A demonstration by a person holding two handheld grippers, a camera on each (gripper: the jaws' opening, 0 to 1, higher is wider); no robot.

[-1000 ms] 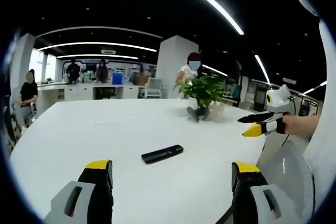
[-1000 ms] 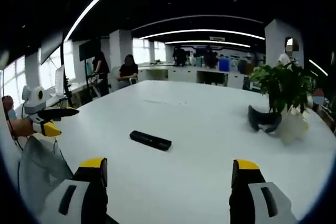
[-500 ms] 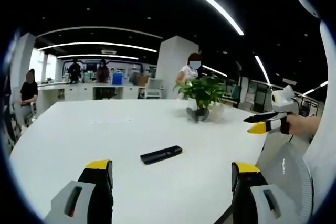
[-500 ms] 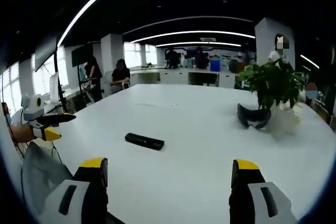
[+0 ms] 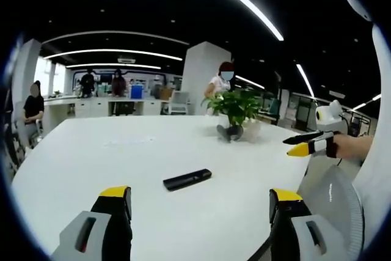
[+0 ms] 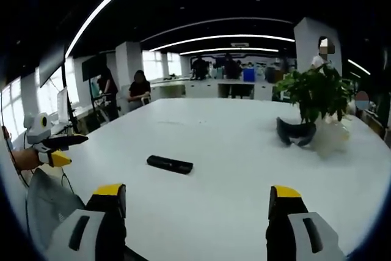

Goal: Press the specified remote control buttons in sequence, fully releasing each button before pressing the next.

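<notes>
1. Closest in the left gripper view, the left gripper (image 5: 200, 212) is seen from behind with its two yellow-tipped jaws spread wide, nothing caught between them, hanging above the near edge of the white table (image 5: 91, 157).
2. Same deal in the right gripper view: the right gripper (image 6: 197, 209) is held with its jaws wide apart and nothing gripped, also over the near side of the table (image 6: 232, 151).
3. A bit further in, the black remote (image 5: 187, 179) is found lying flat on the table top, well apart from both sets of jaws. In the right gripper view the remote (image 6: 170, 164) sits left of centre, long side running roughly across the picture.
4. Off to the side, the right gripper (image 5: 307, 144) is also spotted in the left gripper view, held in a hand (image 5: 349, 147) out past the table edge; its thin tips are close together from that angle. The left gripper (image 6: 58, 150) is likewise seen in the right gripper view, at the far left.
5. Further back on the table, a leafy green plant (image 6: 317, 93) is seen, with a dark curved thing (image 6: 295, 133) at its foot; what it is can't be made out.
6. At the far end, people (image 5: 101, 82) are seen at a counter, and one person (image 6: 140, 87) is seated beside the table.
</notes>
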